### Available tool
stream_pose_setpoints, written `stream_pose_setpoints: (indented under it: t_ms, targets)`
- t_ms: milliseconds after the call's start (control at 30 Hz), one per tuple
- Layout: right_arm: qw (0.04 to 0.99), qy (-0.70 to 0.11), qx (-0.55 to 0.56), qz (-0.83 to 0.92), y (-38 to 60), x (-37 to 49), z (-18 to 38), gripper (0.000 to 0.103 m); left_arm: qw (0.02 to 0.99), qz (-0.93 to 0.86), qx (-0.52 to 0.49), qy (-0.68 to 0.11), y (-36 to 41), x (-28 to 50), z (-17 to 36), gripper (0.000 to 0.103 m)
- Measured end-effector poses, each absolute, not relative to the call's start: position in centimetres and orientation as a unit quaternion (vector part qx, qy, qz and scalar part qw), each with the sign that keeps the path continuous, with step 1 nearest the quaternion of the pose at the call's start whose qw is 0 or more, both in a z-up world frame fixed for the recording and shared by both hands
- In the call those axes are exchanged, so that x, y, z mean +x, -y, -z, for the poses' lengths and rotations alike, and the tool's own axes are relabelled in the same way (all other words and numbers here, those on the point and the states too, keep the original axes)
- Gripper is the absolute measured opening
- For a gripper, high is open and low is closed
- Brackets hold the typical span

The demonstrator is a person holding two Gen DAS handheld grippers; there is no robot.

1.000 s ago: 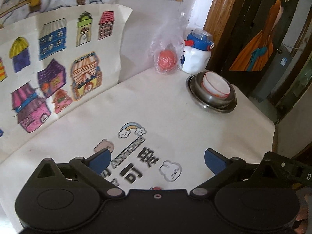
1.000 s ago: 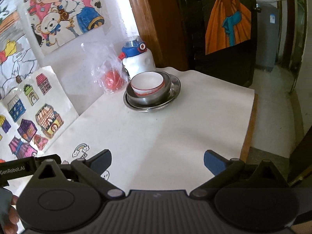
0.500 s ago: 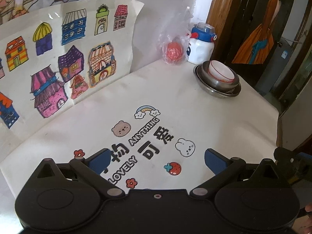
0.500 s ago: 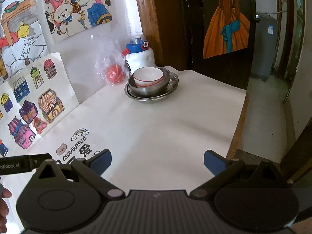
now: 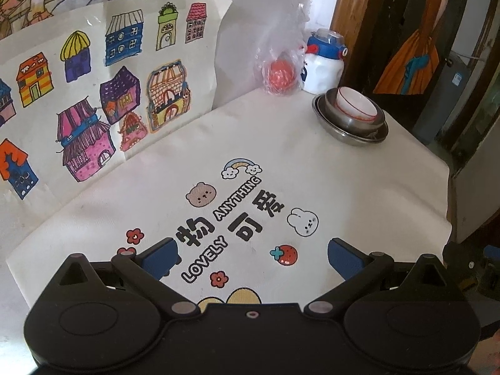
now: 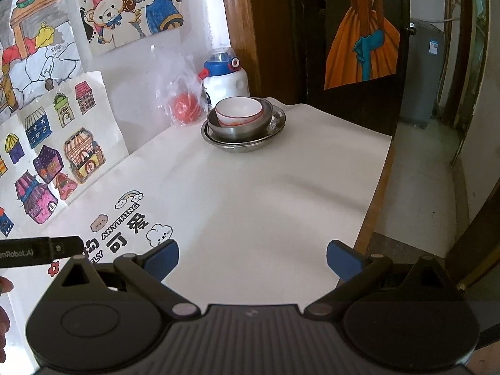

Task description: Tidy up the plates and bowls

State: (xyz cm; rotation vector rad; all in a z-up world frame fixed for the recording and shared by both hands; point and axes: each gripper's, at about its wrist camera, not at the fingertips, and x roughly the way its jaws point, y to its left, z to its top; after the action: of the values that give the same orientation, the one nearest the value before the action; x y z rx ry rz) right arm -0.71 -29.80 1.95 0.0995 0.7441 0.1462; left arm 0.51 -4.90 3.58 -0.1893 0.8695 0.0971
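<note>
Two hand-held grippers over a cloth-covered table, both empty with jaws spread wide: left gripper [image 5: 251,254] above the printed cartoon motifs and lettering [image 5: 237,215] of the white tablecloth [image 5: 312,181]; right gripper [image 6: 252,257] above a plain stretch of the same cloth near the table's right edge. Well apart from both tools, at the far corner of the table, a nested stack: white ceramic bowl with red rim line [image 6: 239,111] seated inside a steel bowl [image 6: 239,129], that bowl in turn resting on a shallow steel plate [image 6: 275,123]. Same stack in the left view, with ceramic bowl [image 5: 354,104], steel bowl [image 5: 351,118] and plate [image 5: 353,137] at upper right. Just behind the stack, a white bottle with blue cap [image 6: 225,76], and beside it a clear plastic bag holding a red round object [image 6: 184,106], both against the wall. Coloured drawings of houses [image 5: 103,93] propped along the wall at left. Fingertips of a hand [image 6: 4,287] at the left border of the right view.
</note>
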Motion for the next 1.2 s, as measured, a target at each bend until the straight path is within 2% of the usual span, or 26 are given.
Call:
stream_pose_setpoints:
  t_ms: [1200]
  targets:
    - [0.925,-0.371,0.059,-0.061,30.35,-0.85,-1.58,0.103,0.902,-0.035,-0.084,-0.422,5.61,0.77,-3.71,0.102]
